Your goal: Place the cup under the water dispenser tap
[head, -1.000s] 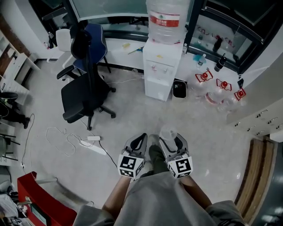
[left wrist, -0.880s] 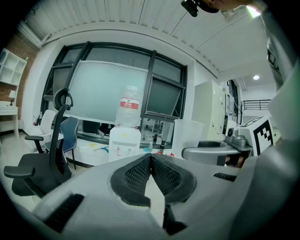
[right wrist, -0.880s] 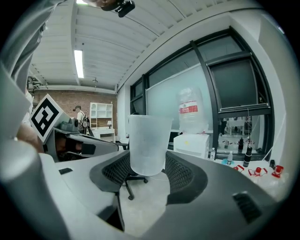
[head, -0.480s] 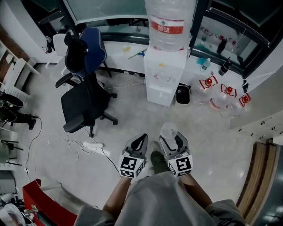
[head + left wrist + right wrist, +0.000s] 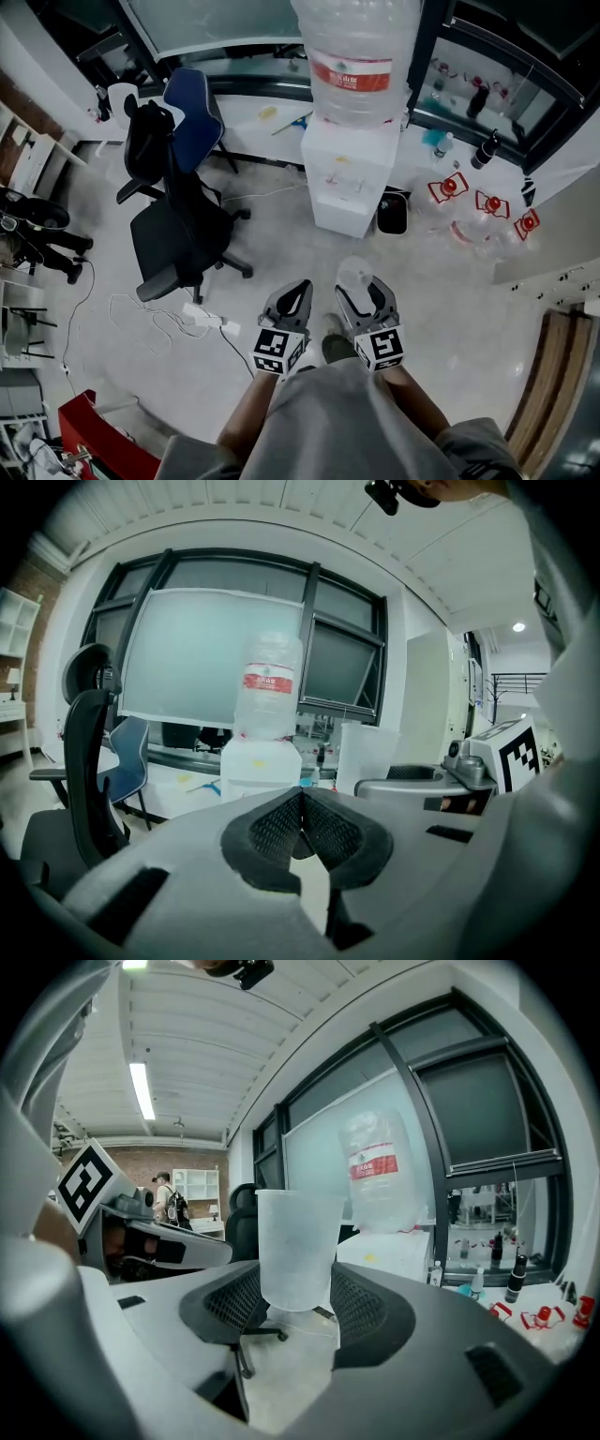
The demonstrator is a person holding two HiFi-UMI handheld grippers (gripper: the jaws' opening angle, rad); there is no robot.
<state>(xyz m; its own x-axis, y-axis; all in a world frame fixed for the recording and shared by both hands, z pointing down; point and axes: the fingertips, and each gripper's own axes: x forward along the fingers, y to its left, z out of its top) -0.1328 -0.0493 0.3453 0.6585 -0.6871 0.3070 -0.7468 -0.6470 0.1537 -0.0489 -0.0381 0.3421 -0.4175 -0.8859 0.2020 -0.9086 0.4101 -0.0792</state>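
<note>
The water dispenser stood at upper centre of the head view, with a bottle on top of it. Just right of its base sat a bin, and further right a cluster of bottles lay on the floor. Left of the dispenser stood an office chair, with a second chair behind it, toward the upper left. A power strip lay on the floor below the office chair. At lower centre the left tool and right tool were side by side, apart. The cup stood upright between the right tool's jaws, before the dispenser and well apart from it.
</note>
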